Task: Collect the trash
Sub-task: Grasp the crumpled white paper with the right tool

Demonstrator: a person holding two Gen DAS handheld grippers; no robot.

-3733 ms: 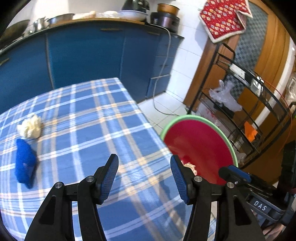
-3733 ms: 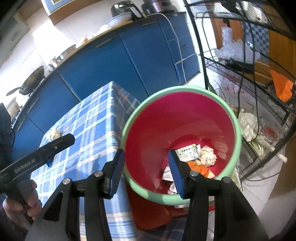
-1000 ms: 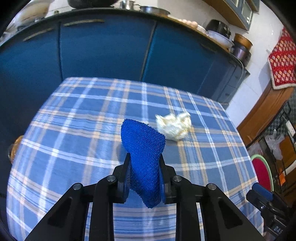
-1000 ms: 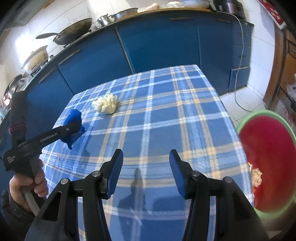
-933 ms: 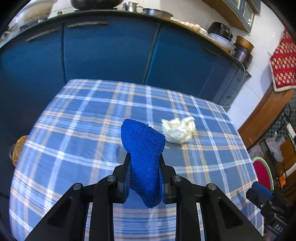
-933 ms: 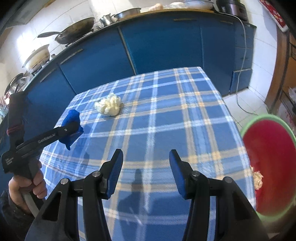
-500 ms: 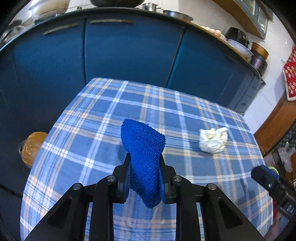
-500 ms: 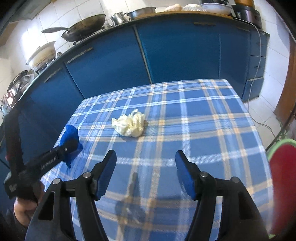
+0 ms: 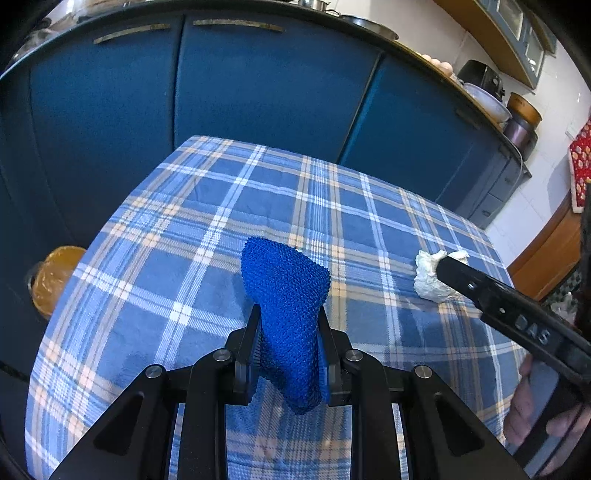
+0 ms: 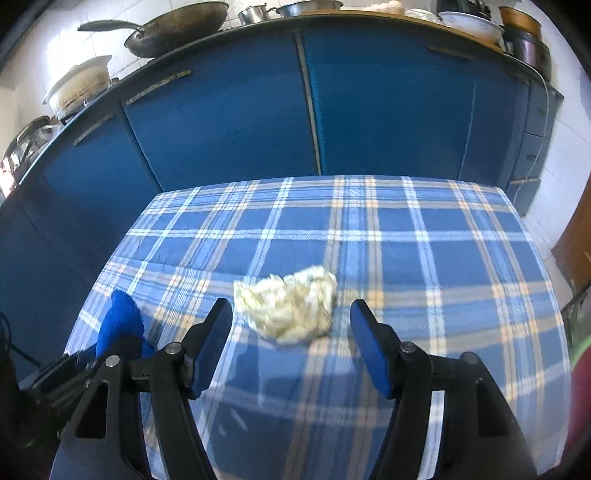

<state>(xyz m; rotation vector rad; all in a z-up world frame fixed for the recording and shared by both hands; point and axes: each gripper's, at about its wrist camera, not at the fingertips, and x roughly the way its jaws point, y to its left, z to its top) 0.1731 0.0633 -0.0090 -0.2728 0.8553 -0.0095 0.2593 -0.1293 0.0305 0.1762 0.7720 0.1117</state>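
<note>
Trash comes in two pieces on our blue plaid tablecloth (image 10: 424, 236). One is a crumpled white paper wad (image 10: 288, 308) lying on the cloth near the middle of the table; the other is a blue knitted cloth scrap (image 9: 288, 306), which we hold lifted off the surface.

Our left gripper (image 9: 288, 345) is clamped on that blue scrap, both pads pressed into its lower half while the upper part stands up above the fingers. From the right wrist view the same scrap shows at the lower left, near the table's left edge and well apart from the wad.

Our right gripper (image 10: 291, 328) has its jaws spread wide, one blue pad on each side of the paper wad, which sits just ahead of and between the fingertips; we cannot tell whether either pad touches it. In the left wrist view the right gripper's black finger overlaps the wad at the right side of the table.

Behind the table run blue kitchen cabinets (image 10: 229, 110), with a wok (image 10: 173, 22) on the counter above. An orange-lidded container (image 9: 55, 277) sits on the floor by the table's left edge.
</note>
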